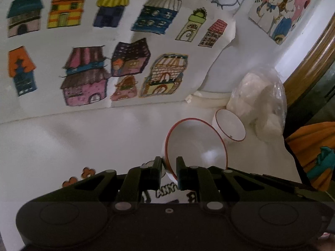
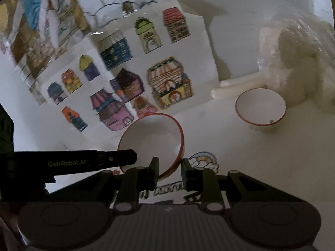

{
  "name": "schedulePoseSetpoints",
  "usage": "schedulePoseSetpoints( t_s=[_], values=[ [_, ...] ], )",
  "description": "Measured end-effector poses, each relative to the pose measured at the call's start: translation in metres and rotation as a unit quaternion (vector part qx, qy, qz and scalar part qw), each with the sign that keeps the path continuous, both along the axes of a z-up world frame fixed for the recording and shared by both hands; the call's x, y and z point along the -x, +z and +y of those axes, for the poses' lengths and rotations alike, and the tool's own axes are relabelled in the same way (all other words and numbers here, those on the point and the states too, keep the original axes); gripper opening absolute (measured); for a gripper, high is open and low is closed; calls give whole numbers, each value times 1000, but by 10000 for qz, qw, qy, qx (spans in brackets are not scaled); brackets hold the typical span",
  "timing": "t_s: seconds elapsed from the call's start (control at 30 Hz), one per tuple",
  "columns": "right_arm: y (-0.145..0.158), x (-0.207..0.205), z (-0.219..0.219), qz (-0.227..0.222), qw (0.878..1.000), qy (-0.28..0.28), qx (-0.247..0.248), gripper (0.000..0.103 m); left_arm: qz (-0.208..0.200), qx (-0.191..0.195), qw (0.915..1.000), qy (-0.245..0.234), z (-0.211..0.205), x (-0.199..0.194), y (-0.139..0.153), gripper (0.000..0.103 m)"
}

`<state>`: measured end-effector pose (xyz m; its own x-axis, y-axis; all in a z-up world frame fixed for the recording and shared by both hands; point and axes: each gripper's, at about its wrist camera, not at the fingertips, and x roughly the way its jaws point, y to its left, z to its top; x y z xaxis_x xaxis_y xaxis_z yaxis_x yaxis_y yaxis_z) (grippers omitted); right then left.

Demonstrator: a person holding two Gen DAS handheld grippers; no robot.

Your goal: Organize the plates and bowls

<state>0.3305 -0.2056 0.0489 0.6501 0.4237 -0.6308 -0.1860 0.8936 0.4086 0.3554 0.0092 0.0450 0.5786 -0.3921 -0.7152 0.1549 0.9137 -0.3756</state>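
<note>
White table (image 2: pixel 272 167), drawings propped along back edge. Big red-rimmed bowl (image 2: pixel 150 142) lifted, tilted, both grippers clamped on near rim: left gripper (image 1: pixel 169 168), right gripper (image 2: pixel 169 167). Small bowl (image 2: pixel 260 106) sits near back-right corner. Tip imo: level big bowl, keep both grips even, nest carefully.

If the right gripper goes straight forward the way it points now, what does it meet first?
The right gripper already clamps the near rim of the large red-rimmed bowl, so it would simply push this bowl ahead; depth beyond is unclear.
</note>
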Motion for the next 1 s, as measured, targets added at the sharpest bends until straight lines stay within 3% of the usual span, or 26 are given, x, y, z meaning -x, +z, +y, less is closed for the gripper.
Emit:
schedulePoseSetpoints(
  t_s=[0.6, 1.0],
  values=[
    [21, 61, 38, -145, 9996, 225, 33, 25, -160, 59, 9998, 109, 35, 65, 16, 14],
    [26, 106, 53, -93, 9988, 472, 83, 25, -54, -14, 10000, 23, 53, 112, 14, 15]
  ],
)
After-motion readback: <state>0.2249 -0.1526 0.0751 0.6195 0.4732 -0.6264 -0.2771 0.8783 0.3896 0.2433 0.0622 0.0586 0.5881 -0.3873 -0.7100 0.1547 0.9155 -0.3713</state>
